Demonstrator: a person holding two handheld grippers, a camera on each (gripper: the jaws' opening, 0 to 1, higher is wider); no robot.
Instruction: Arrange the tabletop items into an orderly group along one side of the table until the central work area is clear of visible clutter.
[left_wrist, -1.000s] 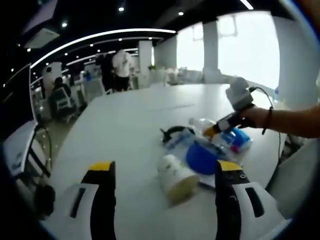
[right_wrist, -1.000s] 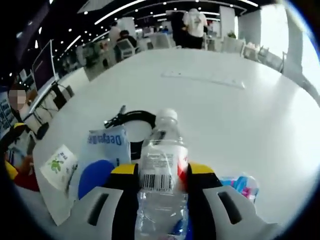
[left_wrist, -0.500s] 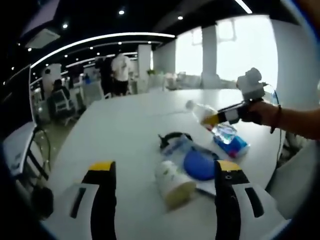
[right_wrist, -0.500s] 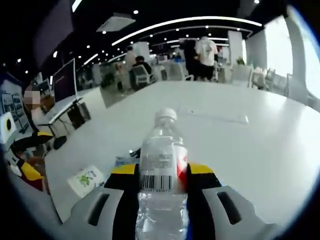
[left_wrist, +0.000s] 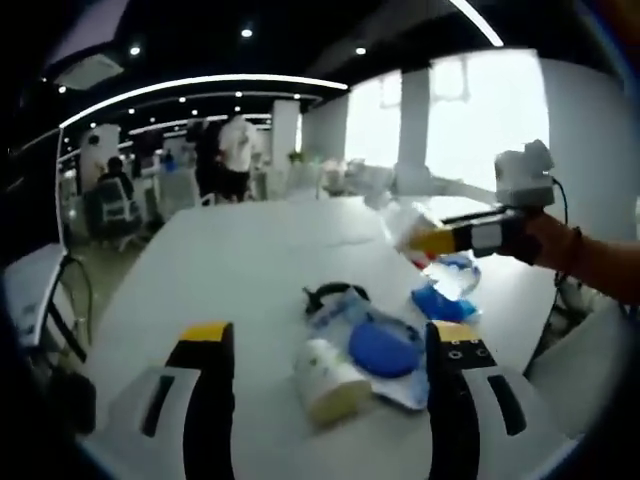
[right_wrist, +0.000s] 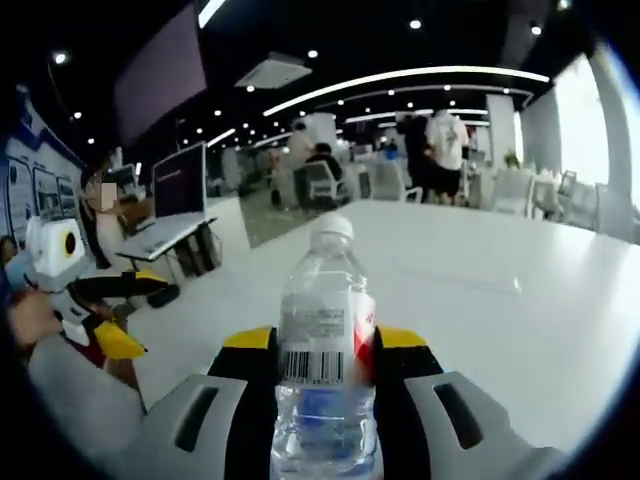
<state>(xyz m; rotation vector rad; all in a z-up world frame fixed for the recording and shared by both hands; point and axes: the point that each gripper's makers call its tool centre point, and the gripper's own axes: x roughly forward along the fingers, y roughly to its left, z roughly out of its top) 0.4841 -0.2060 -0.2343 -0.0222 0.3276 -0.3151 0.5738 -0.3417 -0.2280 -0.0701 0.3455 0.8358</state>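
Bottle (right_wrist: 326, 350) upright in raised right tool (right_wrist: 318, 350)

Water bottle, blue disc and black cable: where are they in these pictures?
water bottle (right_wrist: 324, 330): right gripper view, on its label.
blue disc (left_wrist: 381, 346): left gripper view, on its top face.
black cable (left_wrist: 330, 292): left gripper view, on its loop.

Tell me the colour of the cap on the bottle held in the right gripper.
White; the cap shows best in the right gripper view.
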